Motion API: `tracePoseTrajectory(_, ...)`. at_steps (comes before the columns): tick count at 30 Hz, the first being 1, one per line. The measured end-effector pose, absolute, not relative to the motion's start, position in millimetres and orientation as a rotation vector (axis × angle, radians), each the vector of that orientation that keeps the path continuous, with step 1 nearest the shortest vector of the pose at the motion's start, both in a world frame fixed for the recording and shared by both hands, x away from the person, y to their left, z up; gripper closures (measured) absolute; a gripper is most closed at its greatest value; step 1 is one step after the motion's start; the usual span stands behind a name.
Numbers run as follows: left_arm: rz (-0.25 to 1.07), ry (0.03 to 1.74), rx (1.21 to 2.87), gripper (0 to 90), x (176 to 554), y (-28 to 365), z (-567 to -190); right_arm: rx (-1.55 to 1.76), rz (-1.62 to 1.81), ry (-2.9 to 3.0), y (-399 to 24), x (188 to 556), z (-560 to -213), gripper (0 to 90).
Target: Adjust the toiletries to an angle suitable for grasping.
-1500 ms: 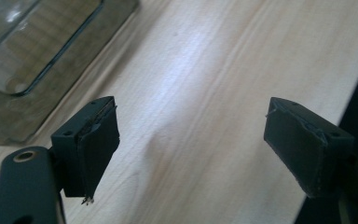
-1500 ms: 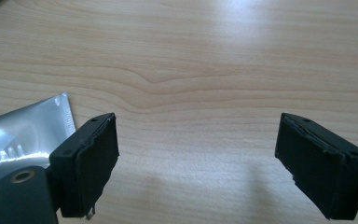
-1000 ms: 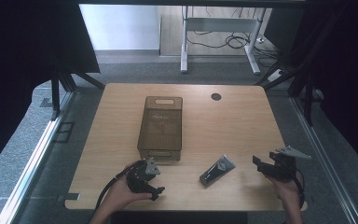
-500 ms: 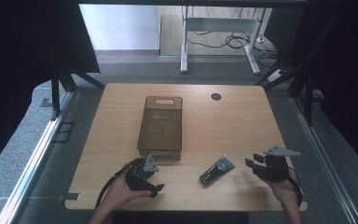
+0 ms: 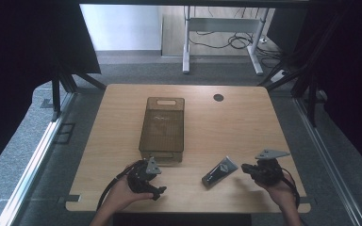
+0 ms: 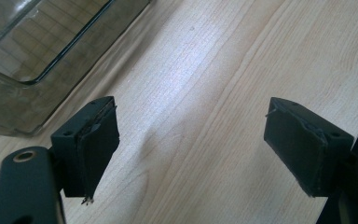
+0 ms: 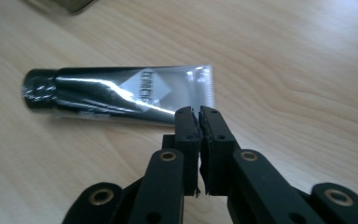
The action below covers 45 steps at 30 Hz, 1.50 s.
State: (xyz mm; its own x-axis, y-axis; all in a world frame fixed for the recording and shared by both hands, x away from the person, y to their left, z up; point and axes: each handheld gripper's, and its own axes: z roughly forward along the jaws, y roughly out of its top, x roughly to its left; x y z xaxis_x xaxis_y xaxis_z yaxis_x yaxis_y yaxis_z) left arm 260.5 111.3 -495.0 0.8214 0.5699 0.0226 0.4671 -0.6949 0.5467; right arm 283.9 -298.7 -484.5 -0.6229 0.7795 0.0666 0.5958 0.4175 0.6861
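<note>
One smoky bin sits empty (left fingers apart, right fingers just closed on nothing) beside a tube.

I see the tube lying flat on its side on the wood, just ahead of my right gripper's closed jaws and not between them. It is a silver, glossy squeeze tube with a black screw cap and a pale diamond-shaped label bearing small print that I cannot read. The cap end points to the left of the jaws; the flat crimped end sits directly beyond the jaw tips, and whether they touch it I cannot tell. In the high view, the tube lies diagonally.
</note>
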Motion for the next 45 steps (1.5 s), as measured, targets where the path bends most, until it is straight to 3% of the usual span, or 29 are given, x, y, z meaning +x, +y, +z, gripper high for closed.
tracePoseTrajectory(19, 0.251, 0.766, 2.481, 18.1, 262.5, 112.7, -497.5, 0.983, 0.959, 2.755, -228.8, 263.5, -499.3, 89.1)
tracePoseTrajectory(31, 0.245, 0.768, 2.481, 18.1, 263.0, 111.9, -499.6, 0.931, 0.897, 2.833, -194.5, 273.3, -513.7, 89.2)
tracePoseTrajectory(45, 0.243, 0.779, 2.487, 18.1, 263.2, 114.4, -500.4, 0.998, 0.873, 2.764, -178.2, 296.0, -505.7, 89.2)
